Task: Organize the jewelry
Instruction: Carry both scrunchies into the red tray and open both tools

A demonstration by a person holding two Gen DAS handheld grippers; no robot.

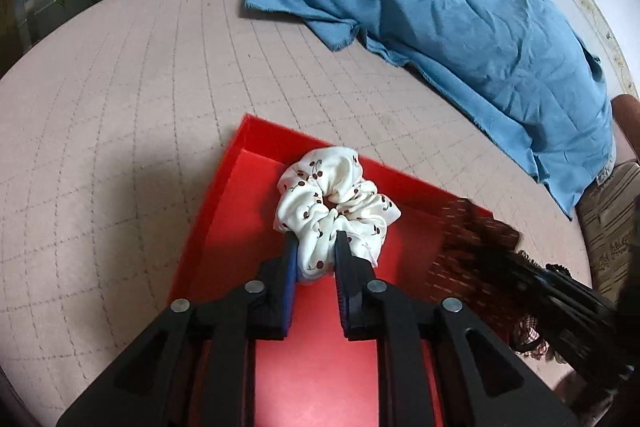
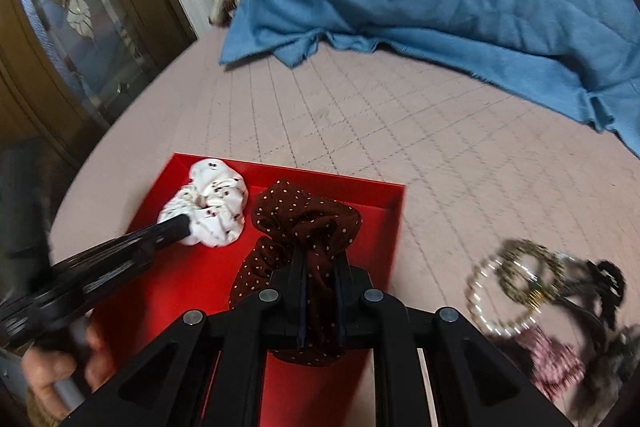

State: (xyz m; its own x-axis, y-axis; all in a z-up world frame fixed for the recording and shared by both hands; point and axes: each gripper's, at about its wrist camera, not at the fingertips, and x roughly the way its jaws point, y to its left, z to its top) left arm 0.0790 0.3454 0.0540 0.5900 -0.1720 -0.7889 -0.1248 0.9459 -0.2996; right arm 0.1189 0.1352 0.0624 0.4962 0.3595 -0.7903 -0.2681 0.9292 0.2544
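Observation:
A white scrunchie with cherry print (image 1: 340,195) lies in the far part of a shallow red tray (image 1: 320,347); my left gripper (image 1: 316,243) is shut on its near edge. In the right wrist view the same white scrunchie (image 2: 212,203) sits at the tray's far left corner, with the left gripper (image 2: 176,223) reaching in from the left. My right gripper (image 2: 320,259) is shut on a dark brown dotted scrunchie (image 2: 296,215) that hangs over the red tray (image 2: 192,267). From the left wrist, the brown scrunchie (image 1: 468,239) shows blurred at the tray's right side.
The tray rests on a pink quilted bed cover (image 1: 120,107). A blue garment (image 1: 440,7) is spread across the far side. Right of the tray lie a pearl bracelet (image 2: 492,291), a gold beaded ring (image 2: 528,267), a black claw clip (image 2: 608,279) and a pink checked scrunchie (image 2: 552,359). A hand (image 2: 52,367) holds the left tool.

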